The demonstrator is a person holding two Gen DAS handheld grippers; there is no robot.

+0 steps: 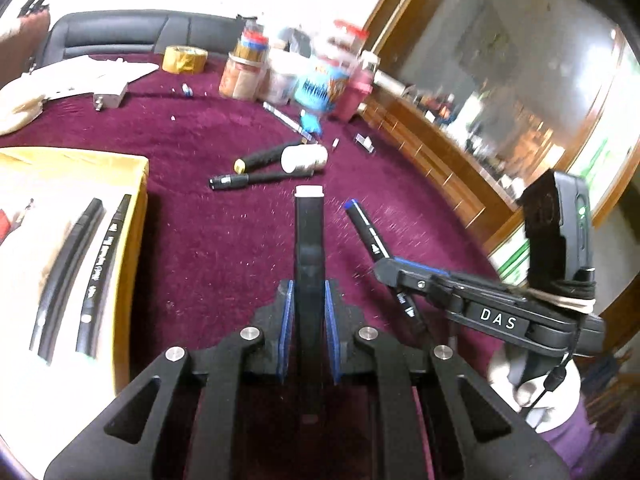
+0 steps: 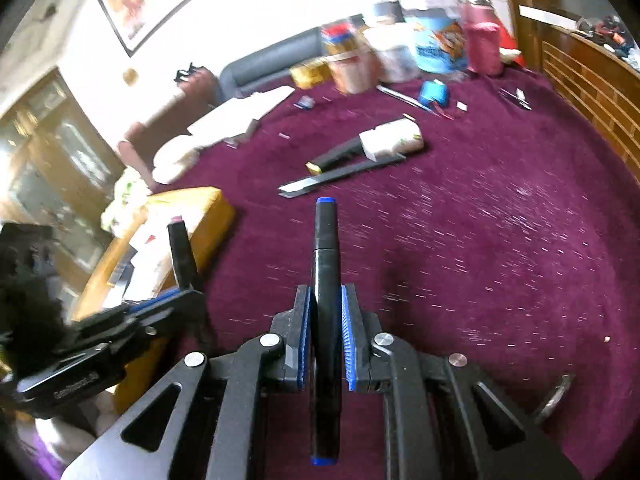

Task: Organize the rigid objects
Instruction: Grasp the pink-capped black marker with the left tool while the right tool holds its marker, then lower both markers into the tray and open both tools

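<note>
The left gripper (image 1: 308, 312) is clenched on a white-capped marker (image 1: 309, 248), which sticks out ahead over the maroon surface (image 1: 200, 240). The right gripper (image 2: 326, 336) grasps a blue-capped marker (image 2: 326, 264) between its blue pads in the same way. Both markers are off the cloth. To the left sits a yellow box (image 1: 138, 216) with two black markers (image 1: 100, 256) lying inside. Farther on, two black tools (image 1: 260, 168) and a white roll (image 1: 304, 158) lie together. At the far edge stand jars (image 1: 244, 68) and a tape roll (image 1: 185, 58).
</note>
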